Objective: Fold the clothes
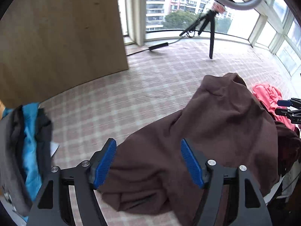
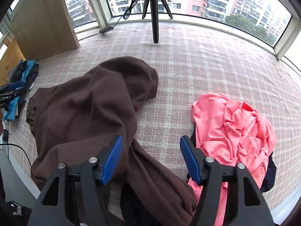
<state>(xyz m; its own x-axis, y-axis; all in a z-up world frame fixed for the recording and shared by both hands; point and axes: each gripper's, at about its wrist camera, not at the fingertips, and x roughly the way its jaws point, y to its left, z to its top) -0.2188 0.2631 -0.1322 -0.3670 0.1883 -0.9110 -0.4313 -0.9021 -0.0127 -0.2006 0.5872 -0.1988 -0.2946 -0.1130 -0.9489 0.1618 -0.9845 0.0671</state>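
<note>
So on the far left there's a small stack of folded stuff point(image 2: 22, 79), dark grey and black layers with a shiny bright-blue one sandwiched in, sitting on the checked pink-and-cream cloth point(image 2: 207, 71) that covers the whole surface. Looks woven, kinda nubby. The stack's near end is cut off at the frame edge in both views.

Middle is the brown garment point(image 2: 90, 109), soft matte fleece-looking thing, lying crumpled in a big rounded heap with thick folds. Can't make out sleeves or a collar, it's just lumps. The left gripper point(image 1: 148, 162) hangs over its near part with the blue ribbed pads point(image 1: 104, 163) spread wide, nothing between them. The right gripper point(image 2: 150, 160) is the same deal, jaws wide apart, hovering between the brown heap and the pink one.

To the right is a coral-pink top point(image 2: 235, 131), thin, smooth and heavily wrinkled, bunched on something dark that's mostly hidden underneath.

Back by the windows stands a black tripod point(image 2: 155, 9).
</note>
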